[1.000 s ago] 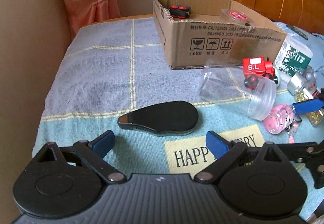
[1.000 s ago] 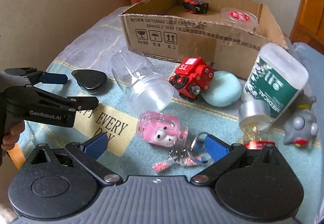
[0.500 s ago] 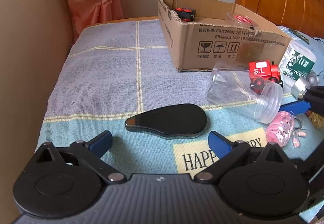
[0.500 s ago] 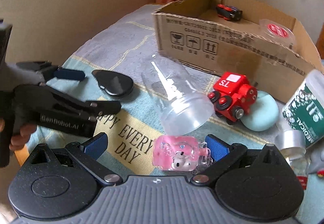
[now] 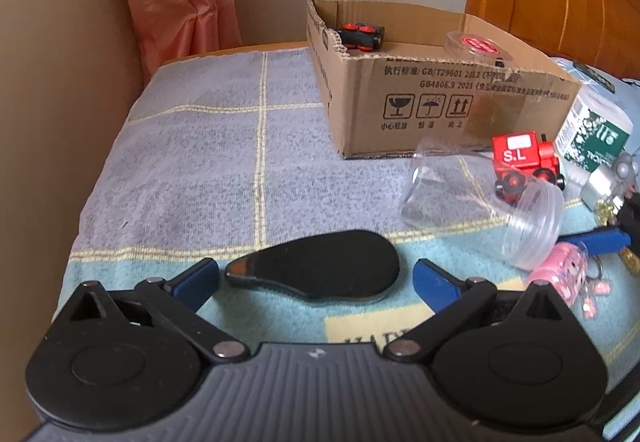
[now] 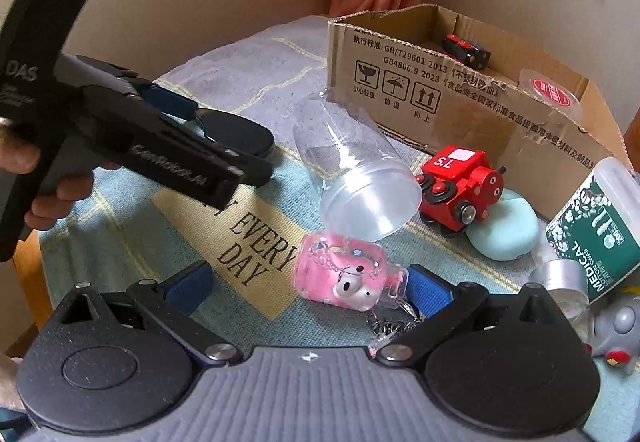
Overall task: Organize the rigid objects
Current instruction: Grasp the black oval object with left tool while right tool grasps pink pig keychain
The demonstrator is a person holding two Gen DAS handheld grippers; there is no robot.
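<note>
**Two grabs lined up near the cardboard box, and either could slip**

While the cardboard box (image 5: 440,110) sits at the far side of the towel with only a black-and-red toy car (image 5: 362,36) and a clear lidded tub (image 5: 478,46) inside, both tools are poised over the clutter in front of it; the left gripper (image 5: 316,278) has its jaws opening, nearly at full spread, either side of the flat black case (image 5: 316,274) lying well short of the box, pads not yet touching it; the right gripper (image 6: 306,282) stands apart around the pink earbud case (image 6: 340,272), which lies just in front of the tipped clear jar (image 6: 356,178), and its right pad seems to brush the case's end. From where I stand, the black case looks low and slick, so a shallow pinch may skate off it; the pink one trails a keychain (image 6: 394,316) that could snag; the jar, lying on its side beside the red toy train (image 6: 460,186), might roll if nudged.
</note>
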